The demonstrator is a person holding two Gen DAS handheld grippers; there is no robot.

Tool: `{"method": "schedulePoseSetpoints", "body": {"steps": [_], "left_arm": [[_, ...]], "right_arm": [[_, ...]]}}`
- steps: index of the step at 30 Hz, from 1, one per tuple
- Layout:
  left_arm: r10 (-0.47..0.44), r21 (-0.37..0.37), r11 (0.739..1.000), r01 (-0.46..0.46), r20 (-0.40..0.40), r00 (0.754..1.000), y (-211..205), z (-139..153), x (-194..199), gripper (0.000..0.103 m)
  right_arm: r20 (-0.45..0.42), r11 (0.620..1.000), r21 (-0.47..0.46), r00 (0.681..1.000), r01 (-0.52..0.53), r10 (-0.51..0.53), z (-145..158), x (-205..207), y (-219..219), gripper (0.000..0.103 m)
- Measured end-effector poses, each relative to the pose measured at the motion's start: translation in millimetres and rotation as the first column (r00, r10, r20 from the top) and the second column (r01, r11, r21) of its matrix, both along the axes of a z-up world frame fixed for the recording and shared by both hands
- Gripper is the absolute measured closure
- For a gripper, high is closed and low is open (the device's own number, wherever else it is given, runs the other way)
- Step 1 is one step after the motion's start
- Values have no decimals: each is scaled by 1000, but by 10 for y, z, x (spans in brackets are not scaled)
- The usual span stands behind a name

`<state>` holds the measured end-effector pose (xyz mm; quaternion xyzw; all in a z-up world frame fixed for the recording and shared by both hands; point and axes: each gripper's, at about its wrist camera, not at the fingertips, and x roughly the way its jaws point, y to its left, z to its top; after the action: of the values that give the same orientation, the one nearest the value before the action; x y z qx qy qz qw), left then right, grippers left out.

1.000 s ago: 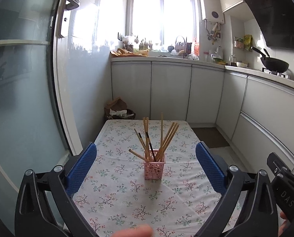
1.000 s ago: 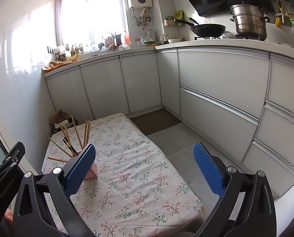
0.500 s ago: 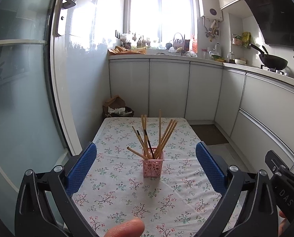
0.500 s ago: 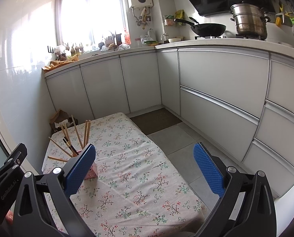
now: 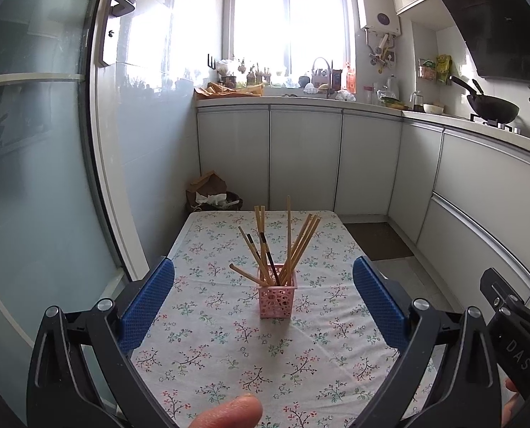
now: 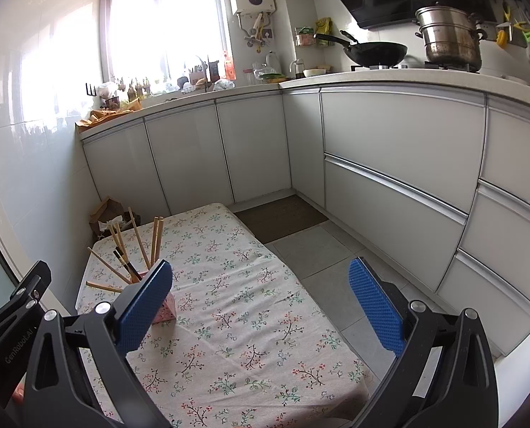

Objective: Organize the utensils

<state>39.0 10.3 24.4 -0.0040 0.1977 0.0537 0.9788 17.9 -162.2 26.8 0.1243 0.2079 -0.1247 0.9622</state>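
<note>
A small pink lattice holder (image 5: 277, 299) stands upright on the floral tablecloth (image 5: 229, 349), with several wooden chopsticks (image 5: 293, 246) fanned out of it. My left gripper (image 5: 263, 299) faces it from the near side, open and empty, well short of the holder. In the right wrist view the holder (image 6: 166, 312) is partly hidden behind the left blue pad (image 6: 144, 299), and chopsticks (image 6: 136, 246) stick up above it. My right gripper (image 6: 261, 306) is open and empty over the cloth, to the right of the holder.
A fingertip (image 5: 229, 413) shows at the bottom of the left wrist view. The other gripper's body (image 5: 514, 335) is at the right edge. White cabinets (image 6: 389, 164) run along the back and right, a waste bin (image 5: 215, 199) sits beyond the table, a glass door (image 5: 44, 164) at left.
The left wrist view has pulled back and risen slightly, so the holder sits a little farther off and lower in frame. The fingertip shows more. The right gripper has hardly moved.
</note>
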Motion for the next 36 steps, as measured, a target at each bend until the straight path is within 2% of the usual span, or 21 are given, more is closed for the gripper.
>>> {"method": "schedulePoseSetpoints", "body": {"steps": [18, 29, 36], "left_arm": [[-2, 5, 1000, 2, -1, 1000, -4, 0, -3, 7], [-42, -25, 999, 41, -15, 999, 10, -8, 2, 7], [-13, -13, 1000, 13, 5, 1000, 34, 9, -21, 7]], "right_arm": [[-1, 1000, 1, 1000, -1, 1, 5, -5, -10, 6], [-9, 1000, -2, 1000, -7, 7, 7, -8, 11, 6], [-14, 1000, 11, 1000, -6, 6, -5, 0, -1, 6]]}}
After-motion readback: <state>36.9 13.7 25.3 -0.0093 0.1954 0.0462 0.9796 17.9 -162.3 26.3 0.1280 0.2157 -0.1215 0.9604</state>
